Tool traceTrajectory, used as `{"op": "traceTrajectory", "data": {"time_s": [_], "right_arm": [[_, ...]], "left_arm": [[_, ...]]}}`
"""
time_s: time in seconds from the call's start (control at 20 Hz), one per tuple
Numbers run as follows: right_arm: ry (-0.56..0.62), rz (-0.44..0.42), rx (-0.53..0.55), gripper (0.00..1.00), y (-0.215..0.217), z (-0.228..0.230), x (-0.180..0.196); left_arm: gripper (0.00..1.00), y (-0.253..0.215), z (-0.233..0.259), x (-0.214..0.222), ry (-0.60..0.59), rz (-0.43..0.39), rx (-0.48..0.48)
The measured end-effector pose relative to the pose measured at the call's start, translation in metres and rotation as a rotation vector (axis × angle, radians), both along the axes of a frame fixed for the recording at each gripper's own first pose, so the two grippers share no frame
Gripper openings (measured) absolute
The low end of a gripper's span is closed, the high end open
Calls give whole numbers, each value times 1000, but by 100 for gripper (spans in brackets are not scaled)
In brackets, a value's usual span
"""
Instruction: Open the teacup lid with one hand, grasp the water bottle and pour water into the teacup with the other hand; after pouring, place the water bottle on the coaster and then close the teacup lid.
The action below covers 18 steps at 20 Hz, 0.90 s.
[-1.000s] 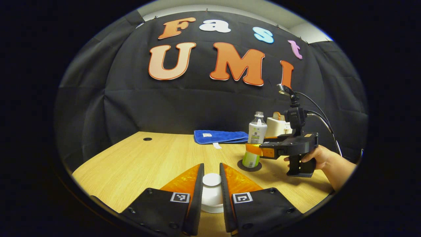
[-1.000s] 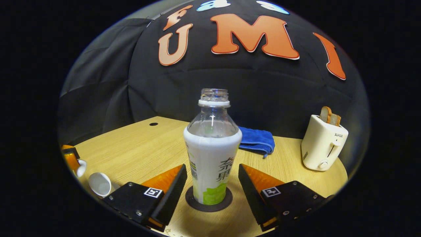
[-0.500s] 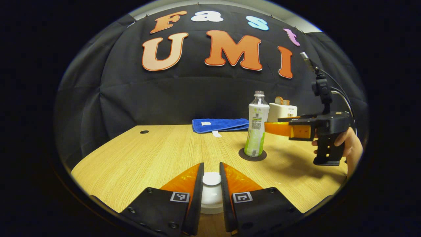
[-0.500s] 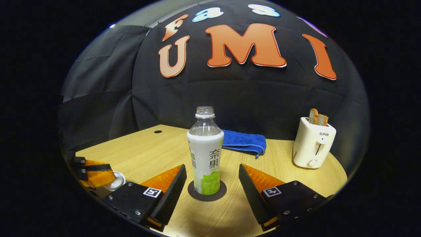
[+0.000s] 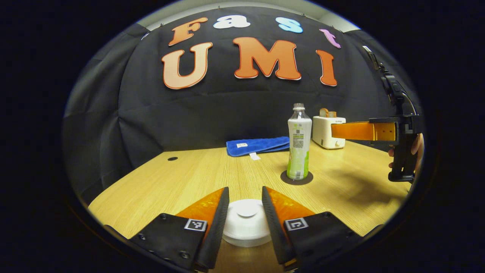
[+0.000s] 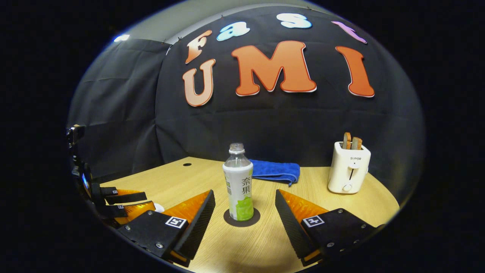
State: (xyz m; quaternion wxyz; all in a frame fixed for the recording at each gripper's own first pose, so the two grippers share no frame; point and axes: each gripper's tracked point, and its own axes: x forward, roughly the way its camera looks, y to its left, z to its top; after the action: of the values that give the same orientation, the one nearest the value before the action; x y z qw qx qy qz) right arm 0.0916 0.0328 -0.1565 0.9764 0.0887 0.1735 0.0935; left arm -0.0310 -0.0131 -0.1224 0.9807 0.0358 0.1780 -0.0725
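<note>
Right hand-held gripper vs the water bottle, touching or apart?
Apart. In the right gripper view the water bottle stands upright on its coaster, beyond the open right hand-held gripper. Bare table shows between each finger and the bottle.

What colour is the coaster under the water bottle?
Dark grey to black coaster, clearest in the right gripper view.

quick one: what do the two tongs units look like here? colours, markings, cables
Both tongs match: the left tongs and right tongs have black bodies with screw heads, orange wedge fingers faced with black ribbed pads, and a square black-and-white marker tag on each finger base. From the left gripper view, the right unit has a black pistol handle, a black top mast and dark cables.
</note>
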Motion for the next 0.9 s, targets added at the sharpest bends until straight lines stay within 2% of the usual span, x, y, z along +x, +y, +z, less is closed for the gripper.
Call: {"op": "traceTrajectory", "data": {"time_s": [0.05,0.1,0.15,0.2,0.25,0.3,0.35,0.45,0.5,0.55,0.65,0.7,0.9], "right_arm": [[-18,-8,-2,96,-4,8,-3],[-32,-17,-7,95,-7,15,-7],[-47,-24,-11,95,-11,22,-11],[-55,-31,-18,100,-14,26,-17],[-58,-41,-21,95,-20,31,-22],[-62,-53,-20,96,-24,36,-27],[-68,-70,-18,96,-31,41,-31],[-84,-108,-37,96,-42,49,-40],[-95,-130,-55,100,-50,54,-44],[-103,-148,-72,96,-55,58,-48],[-117,-167,-59,96,-56,67,-56],[-124,-164,-48,96,-54,71,-60],[-167,-192,-99,96,-63,88,-69]], "left_arm": [[63,3,4,3,-21,9,9],[80,3,11,6,-44,13,9],[76,3,17,9,-67,16,4],[78,3,22,12,-91,22,-5],[80,1,28,15,-111,25,-14],[82,0,34,17,-132,29,-18],[89,1,40,18,-150,35,-23],[90,-1,52,23,-187,45,-42],[95,-2,57,25,-204,48,-54],[100,-2,63,26,-219,54,-66],[98,-2,74,28,-247,75,-103],[94,0,78,26,-260,86,-122],[98,5,90,29,-300,131,-150]]}}
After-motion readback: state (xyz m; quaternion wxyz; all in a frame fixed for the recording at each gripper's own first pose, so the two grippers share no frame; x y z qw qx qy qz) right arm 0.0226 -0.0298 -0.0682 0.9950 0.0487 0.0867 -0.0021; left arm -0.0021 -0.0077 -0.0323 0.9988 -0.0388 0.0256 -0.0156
